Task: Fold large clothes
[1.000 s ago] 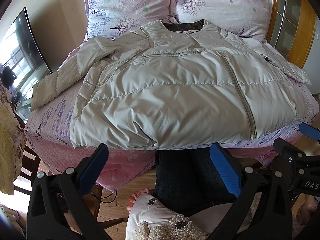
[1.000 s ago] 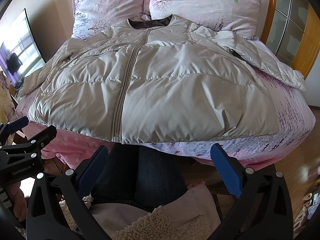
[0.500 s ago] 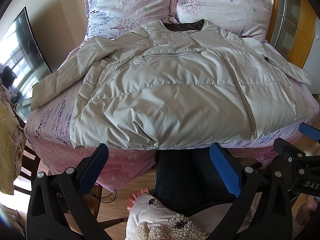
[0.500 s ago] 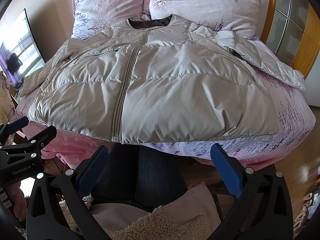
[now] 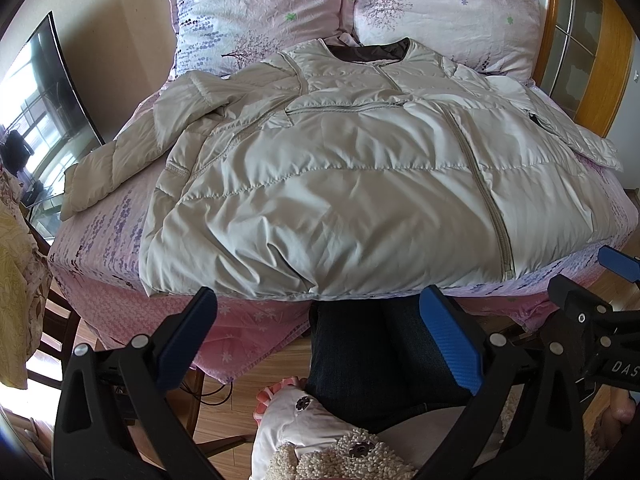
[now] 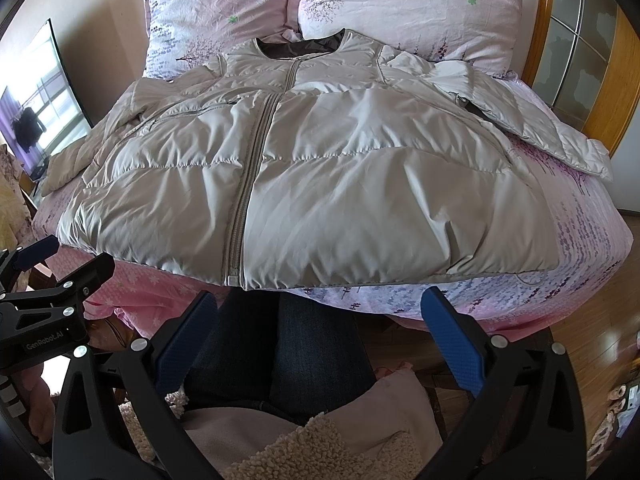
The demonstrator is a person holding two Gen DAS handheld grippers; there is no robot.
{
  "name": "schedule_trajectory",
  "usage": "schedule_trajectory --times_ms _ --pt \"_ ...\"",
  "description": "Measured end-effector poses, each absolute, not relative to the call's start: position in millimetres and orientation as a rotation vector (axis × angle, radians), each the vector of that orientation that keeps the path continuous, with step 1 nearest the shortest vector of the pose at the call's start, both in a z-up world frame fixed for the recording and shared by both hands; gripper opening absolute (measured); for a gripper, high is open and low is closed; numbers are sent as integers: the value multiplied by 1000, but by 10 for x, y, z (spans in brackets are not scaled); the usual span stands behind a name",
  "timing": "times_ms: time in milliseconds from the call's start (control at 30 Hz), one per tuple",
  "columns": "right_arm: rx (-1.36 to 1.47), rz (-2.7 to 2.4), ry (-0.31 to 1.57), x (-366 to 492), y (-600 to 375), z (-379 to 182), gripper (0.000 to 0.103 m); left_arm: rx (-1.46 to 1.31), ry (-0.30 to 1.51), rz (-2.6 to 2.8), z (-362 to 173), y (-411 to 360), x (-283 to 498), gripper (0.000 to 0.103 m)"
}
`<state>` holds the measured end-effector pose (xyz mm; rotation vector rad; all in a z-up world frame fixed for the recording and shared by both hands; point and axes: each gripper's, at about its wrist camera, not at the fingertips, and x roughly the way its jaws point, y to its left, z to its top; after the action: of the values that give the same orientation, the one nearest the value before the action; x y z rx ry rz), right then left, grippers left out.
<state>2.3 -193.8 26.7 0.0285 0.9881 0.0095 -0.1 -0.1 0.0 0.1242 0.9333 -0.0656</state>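
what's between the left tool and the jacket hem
Nothing solid: in the left wrist view the open left tool hangs short of the jacket, with only the pink bedsheet edge and the person's dark trouser legs below.

White lettering "GenRobot.AI" stands on the black body of the left gripper (image 6: pixel 52 280), seen at the left edge of the right wrist view. On the black body of the right gripper (image 5: pixel 600 280), at the right edge of the left wrist view, the white letters "DAS" show, cut off by the frame.
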Motion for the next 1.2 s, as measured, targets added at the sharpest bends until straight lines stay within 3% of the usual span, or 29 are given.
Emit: schedule_trajectory --times_ms 633,867,1200 --pt "47 -9 904 205 -2091 409 102 116 900 -117 58 -4 108 101" --pt "242 -43 796 485 -2745 644 102 94 942 -89 62 107 353 101" --pt "520 -227 674 808 -3935 724 102 85 866 -1 219 260 750 101"
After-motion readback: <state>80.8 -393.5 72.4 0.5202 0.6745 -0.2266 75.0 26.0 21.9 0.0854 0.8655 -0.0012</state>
